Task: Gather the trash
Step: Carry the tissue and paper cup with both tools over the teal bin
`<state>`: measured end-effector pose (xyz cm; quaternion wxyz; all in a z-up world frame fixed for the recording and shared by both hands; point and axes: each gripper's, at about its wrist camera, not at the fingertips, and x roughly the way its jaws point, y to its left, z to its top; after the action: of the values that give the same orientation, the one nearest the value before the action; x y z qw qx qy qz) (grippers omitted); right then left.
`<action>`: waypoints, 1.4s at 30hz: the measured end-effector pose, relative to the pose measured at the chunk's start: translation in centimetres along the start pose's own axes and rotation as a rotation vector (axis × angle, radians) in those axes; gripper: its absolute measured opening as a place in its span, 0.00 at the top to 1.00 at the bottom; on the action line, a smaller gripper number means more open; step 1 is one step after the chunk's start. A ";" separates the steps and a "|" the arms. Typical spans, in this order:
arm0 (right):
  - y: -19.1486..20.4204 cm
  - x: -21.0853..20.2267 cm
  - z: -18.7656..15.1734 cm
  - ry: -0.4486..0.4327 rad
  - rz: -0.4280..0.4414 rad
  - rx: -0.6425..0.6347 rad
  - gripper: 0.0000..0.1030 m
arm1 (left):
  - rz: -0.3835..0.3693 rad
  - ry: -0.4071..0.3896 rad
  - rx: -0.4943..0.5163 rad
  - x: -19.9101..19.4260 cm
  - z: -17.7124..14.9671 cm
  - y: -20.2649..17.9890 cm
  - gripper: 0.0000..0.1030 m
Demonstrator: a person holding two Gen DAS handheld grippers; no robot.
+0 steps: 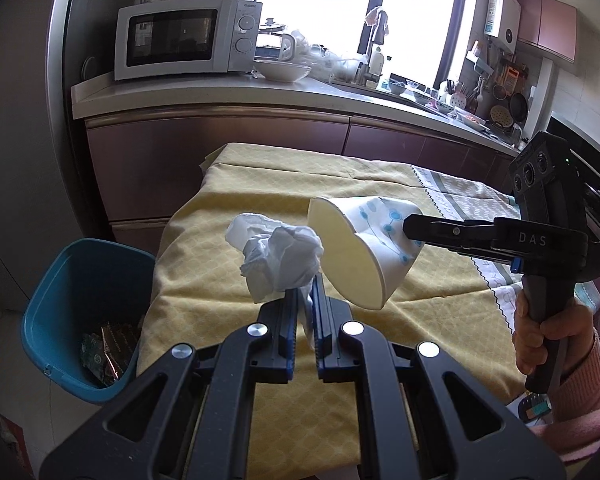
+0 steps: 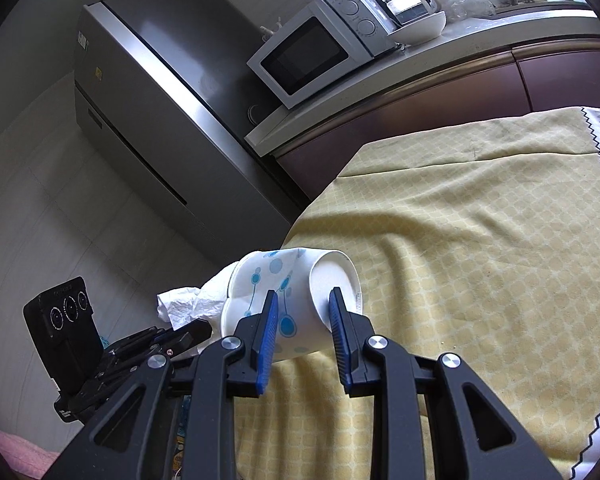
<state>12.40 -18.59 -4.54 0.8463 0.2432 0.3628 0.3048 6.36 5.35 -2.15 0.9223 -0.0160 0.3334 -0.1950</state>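
1. Nearest in the left wrist view, the left gripper (image 1: 305, 304) has its jaws pressed almost together on the tail of a crumpled white tissue (image 1: 276, 256). The wad blooms out above the fingertips at about 12 o'clock from them, held clear above the cloth. It looks feather-light and soft. It will compress and may tear or slip out if only a thin corner is caught, so a pinch low on the bunched stem, as here, seems safest.

2. Just beside the tissue, at its 3 o'clock, hangs a paper cup (image 1: 364, 256) printed with blue dots, lying on its side in the air with its mouth facing the camera. The right gripper (image 1: 410, 230) enters from 3 o'clock and pinches it near the base.

3. In the right wrist view, the right gripper (image 2: 304, 300) has one blue pad on the cup's (image 2: 284, 296) printed wall and the other against its bottom. The wall is dented, so the cup is thin, light and easily crushed. The stiffer base ring is probably the better hold.

4. Below both lies the yellow tablecloth (image 1: 260, 184).

5. At 9 o'clock from the left gripper, on the floor, stands a blue trash bin (image 1: 60, 304) with wrappers inside, the likely destination.

6. Farthest, at 11 o'clock, a white microwave (image 1: 188, 38) sits on the counter.
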 end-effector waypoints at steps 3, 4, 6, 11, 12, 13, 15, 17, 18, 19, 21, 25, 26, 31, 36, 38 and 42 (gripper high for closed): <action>0.2 0.5 0.1 0.006 0.005 -0.002 0.76 | 0.012 -0.003 -0.007 -0.2 -0.1 0.5 0.93; 0.3 0.7 0.1 0.009 0.009 -0.001 0.76 | 0.014 -0.003 -0.010 -0.2 -0.1 0.7 0.93; 0.5 1.0 0.1 0.014 0.011 -0.006 0.76 | 0.022 -0.004 -0.014 -0.4 -0.1 1.0 0.93; 0.9 1.7 0.1 0.023 0.018 -0.009 0.76 | 0.033 -0.007 -0.023 -0.8 -0.2 1.8 0.93; 1.0 1.8 0.1 0.024 0.019 -0.011 0.76 | 0.036 -0.009 -0.023 -0.8 -0.3 1.9 0.93; 1.0 1.9 0.1 0.026 0.020 -0.012 0.76 | 0.039 -0.009 -0.024 -0.9 -0.2 2.0 0.93; 1.0 2.1 0.2 0.029 0.025 -0.013 0.76 | 0.043 -0.010 -0.026 -1.0 -0.3 2.2 0.93; 1.2 2.3 0.2 0.033 0.029 -0.016 0.76 | 0.048 -0.011 -0.030 -1.1 -0.3 2.4 0.93; 1.3 2.4 0.3 0.035 0.032 -0.018 0.76 | 0.049 -0.011 -0.033 -1.1 -0.4 2.6 0.93; 1.4 2.5 0.3 0.037 0.033 -0.021 0.76 | 0.050 -0.012 -0.036 -1.2 -0.4 2.7 0.93; 1.5 2.7 0.3 0.042 0.038 -0.026 0.76 | 0.053 -0.014 -0.039 -1.3 -0.4 2.9 0.93; 1.9 3.3 0.3 0.052 0.045 -0.033 0.76 | 0.060 -0.015 -0.045 -1.6 -0.6 3.1 0.93; 2.0 3.5 0.3 0.054 0.047 -0.035 0.76 | 0.064 -0.016 -0.046 -1.7 -0.6 3.2 0.93; 2.5 4.0 0.5 0.060 0.053 -0.045 0.76 | 0.074 -0.021 -0.055 -2.0 -0.7 3.8 0.93; 2.8 4.6 0.7 0.070 0.060 -0.050 0.76 | 0.088 -0.025 -0.058 -2.3 -0.8 4.3 0.93; 3.0 4.9 0.7 0.075 0.063 -0.053 0.76 | 0.092 -0.027 -0.061 -2.5 -0.8 4.5 0.93; 3.2 5.6 0.8 0.086 0.070 -0.057 0.76 | 0.103 -0.029 -0.066 -2.6 -0.7 5.0 0.93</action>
<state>15.01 -12.61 -4.60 0.8254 0.2181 0.3812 0.3547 5.78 10.99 -1.92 0.9347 -0.0322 0.3268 -0.1361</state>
